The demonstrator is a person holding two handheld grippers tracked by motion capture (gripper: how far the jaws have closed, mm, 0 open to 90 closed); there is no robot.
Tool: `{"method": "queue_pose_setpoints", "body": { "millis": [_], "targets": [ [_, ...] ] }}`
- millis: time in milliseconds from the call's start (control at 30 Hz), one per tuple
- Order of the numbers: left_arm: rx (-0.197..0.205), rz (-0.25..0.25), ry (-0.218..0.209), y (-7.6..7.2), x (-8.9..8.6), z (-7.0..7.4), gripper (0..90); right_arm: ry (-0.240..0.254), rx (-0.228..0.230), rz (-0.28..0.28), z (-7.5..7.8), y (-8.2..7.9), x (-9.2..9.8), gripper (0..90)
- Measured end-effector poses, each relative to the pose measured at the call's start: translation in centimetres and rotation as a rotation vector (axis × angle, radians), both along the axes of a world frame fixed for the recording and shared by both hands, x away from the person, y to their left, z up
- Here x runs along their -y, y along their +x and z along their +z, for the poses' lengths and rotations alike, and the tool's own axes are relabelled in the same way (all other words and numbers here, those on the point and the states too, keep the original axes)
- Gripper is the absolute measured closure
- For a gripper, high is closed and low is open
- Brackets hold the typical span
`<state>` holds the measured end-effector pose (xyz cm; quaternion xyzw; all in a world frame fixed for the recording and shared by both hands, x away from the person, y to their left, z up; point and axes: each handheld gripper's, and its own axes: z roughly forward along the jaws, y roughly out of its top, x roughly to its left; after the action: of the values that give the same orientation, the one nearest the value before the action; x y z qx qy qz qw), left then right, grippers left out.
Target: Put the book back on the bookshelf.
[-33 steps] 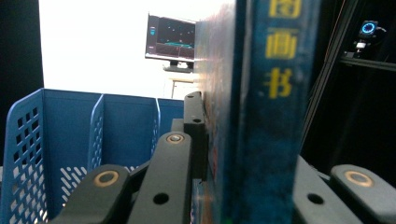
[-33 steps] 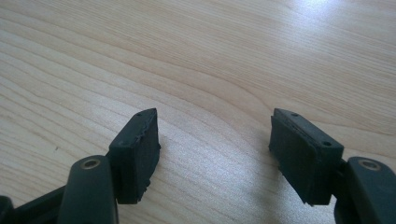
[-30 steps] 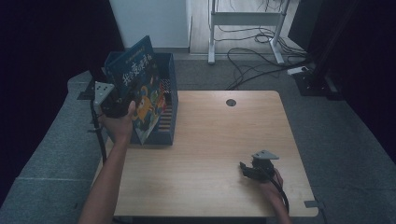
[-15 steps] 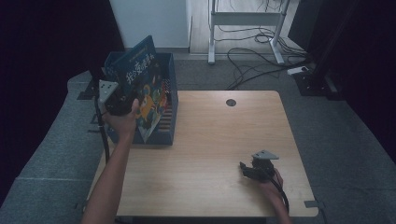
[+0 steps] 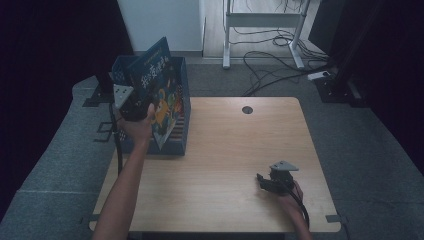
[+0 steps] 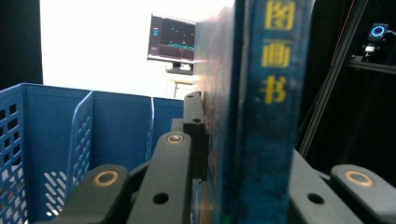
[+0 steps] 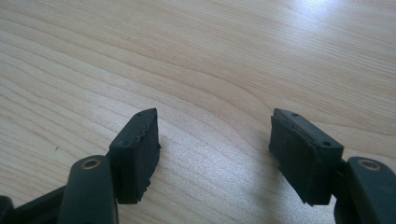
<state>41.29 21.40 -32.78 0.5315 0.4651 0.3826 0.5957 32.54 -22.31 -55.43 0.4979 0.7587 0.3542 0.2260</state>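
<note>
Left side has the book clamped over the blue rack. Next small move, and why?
Probably lower it straight down into a slot. The left hand-held gripper is shut on the picture book, which stands tilted above the blue file rack, and the dividers sit just beside its spine.

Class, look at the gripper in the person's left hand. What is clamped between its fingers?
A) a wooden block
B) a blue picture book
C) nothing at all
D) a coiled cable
B: the left gripper is shut on the blue picture book, held over the blue crate.
</note>
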Motion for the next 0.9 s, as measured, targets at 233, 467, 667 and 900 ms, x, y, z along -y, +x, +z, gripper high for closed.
{"method": "queue_pose_setpoints", "body": {
  "millis": [233, 467, 667, 900],
  "targets": [
    [0.027, 0.005, -0.004, 0.2, 0.6, -0.4, 81.5, 0.001, -0.001, -0.004, 0.0, -0.1, 0.0, 33.3],
    [0.037, 0.025, -0.005, 0.9, 1.3, -1.5, 81.5, 0.002, 0.001, -0.008, 0.0, -0.1, 0.0, 33.5],
    [0.037, 0.028, 0.020, 1.6, 1.7, -2.1, 81.5, 0.002, 0.002, -0.007, 0.0, -0.1, 0.0, 33.5],
    [0.043, 0.037, 0.018, 2.3, 2.1, -2.7, 81.6, -0.001, 0.003, 0.004, 0.0, -0.3, 0.0, 34.5]
  ]
}}
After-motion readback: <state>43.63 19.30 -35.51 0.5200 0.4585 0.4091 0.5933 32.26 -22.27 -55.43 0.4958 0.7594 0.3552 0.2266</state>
